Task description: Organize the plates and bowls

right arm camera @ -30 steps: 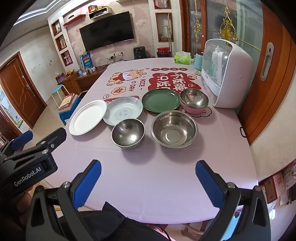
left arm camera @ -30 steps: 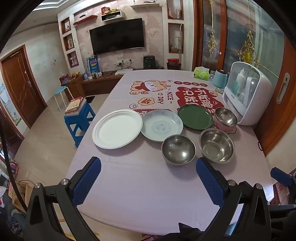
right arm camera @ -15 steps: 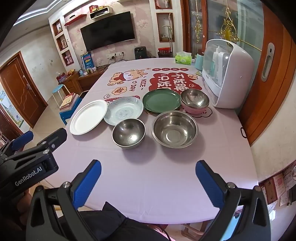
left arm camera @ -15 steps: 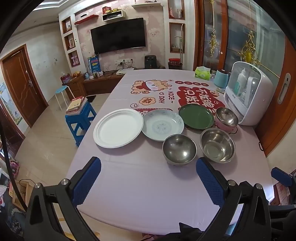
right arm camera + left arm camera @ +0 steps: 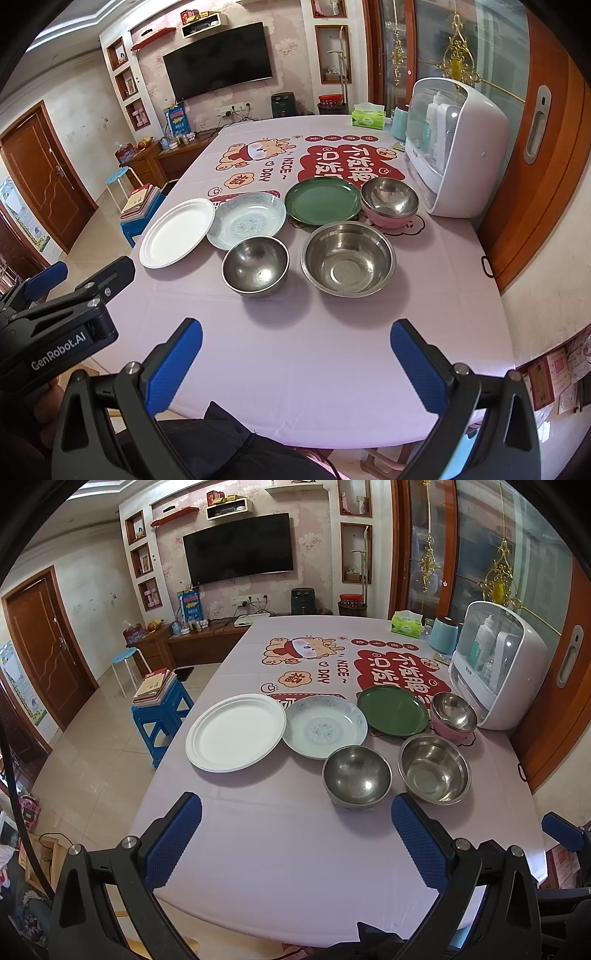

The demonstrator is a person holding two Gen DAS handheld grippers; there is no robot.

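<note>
On the pink tablecloth lie a white plate (image 5: 236, 733), a pale blue patterned plate (image 5: 325, 725) and a green plate (image 5: 393, 710). A small steel bowl (image 5: 356, 775), a larger steel bowl (image 5: 434, 773) and a steel bowl with a pink outside (image 5: 453, 713) stand near them. The same pieces show in the right wrist view: white plate (image 5: 177, 232), small steel bowl (image 5: 255, 266), larger steel bowl (image 5: 347, 258). My left gripper (image 5: 295, 834) is open and empty above the near table edge. My right gripper (image 5: 295, 354) is open and empty, to the right of the left one (image 5: 59, 314).
A white countertop appliance (image 5: 495, 664) stands at the table's right edge, with a blue canister (image 5: 443, 637) and a tissue box (image 5: 406, 624) behind it. A blue stool with books (image 5: 162, 705) stands on the floor left of the table (image 5: 295, 867).
Both grippers have crept slightly forward toward the dishes. Nothing on the table has moved.
</note>
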